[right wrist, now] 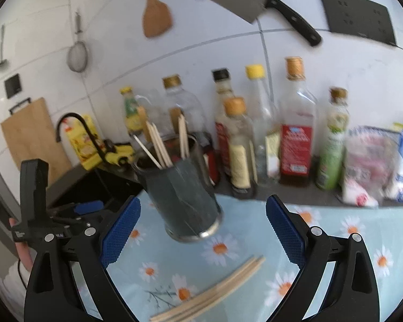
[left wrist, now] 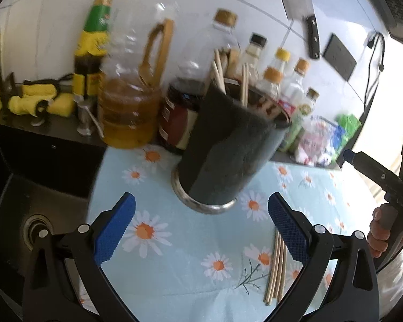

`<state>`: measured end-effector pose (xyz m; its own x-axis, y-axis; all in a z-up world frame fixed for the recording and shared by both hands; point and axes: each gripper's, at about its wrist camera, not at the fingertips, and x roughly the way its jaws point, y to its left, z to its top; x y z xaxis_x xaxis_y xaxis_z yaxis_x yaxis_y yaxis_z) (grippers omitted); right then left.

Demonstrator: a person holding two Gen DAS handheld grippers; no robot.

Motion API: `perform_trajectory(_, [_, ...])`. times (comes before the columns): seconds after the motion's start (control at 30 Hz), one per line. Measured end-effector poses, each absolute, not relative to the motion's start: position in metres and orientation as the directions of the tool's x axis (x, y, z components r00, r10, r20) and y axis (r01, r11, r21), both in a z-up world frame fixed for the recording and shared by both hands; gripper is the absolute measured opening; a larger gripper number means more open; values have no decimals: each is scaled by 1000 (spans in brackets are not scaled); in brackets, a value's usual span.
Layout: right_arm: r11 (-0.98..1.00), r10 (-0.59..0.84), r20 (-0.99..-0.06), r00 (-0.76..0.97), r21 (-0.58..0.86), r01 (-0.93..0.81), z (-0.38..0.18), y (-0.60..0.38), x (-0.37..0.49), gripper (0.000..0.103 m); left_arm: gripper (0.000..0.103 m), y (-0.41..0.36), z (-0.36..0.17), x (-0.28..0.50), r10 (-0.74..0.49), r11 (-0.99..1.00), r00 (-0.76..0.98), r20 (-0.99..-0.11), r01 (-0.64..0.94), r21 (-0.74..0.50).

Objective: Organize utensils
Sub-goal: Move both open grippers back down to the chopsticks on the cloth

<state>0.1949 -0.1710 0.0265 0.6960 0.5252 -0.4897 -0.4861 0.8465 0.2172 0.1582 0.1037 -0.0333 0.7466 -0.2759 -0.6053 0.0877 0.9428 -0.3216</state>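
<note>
Loose chopsticks to be gathered into holder

Both grippers, left (left wrist: 201,230) and right (right wrist: 202,232), are released; chopsticks (right wrist: 209,292) lie on the tabletop (right wrist: 335,230) near the holder (right wrist: 182,198) and should be gripped mid-length.

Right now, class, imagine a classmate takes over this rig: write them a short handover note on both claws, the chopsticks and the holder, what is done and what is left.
Left claw: open, empty, facing the holder.
Right claw: open, empty, above the loose chopsticks.
Holder stands on the daisy cloth, in front of the bottles.
Done: several chopsticks already stand in the holder.
Left: a small bundle of chopsticks lies flat on the cloth, near the holder; pick them up and put them in.
</note>
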Motion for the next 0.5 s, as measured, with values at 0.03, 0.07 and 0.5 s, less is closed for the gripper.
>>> perform_trajectory(0.03, [856, 510, -500, 700, 214, -471, 23, -173, 193, 90, 97, 101, -37, 160, -287, 941, 738, -611, 99, -322])
perform_trajectory(0.07, [867, 491, -517, 701, 213, -450, 17, -175, 191, 90, 97, 100, -39, 162, -297, 940, 730, -616, 110, -324])
perform_trajectory(0.5, [953, 299, -636, 712, 157, -260, -29, -187, 169, 90, 97, 64, -74, 187, -395, 919, 586, -708, 265, -293])
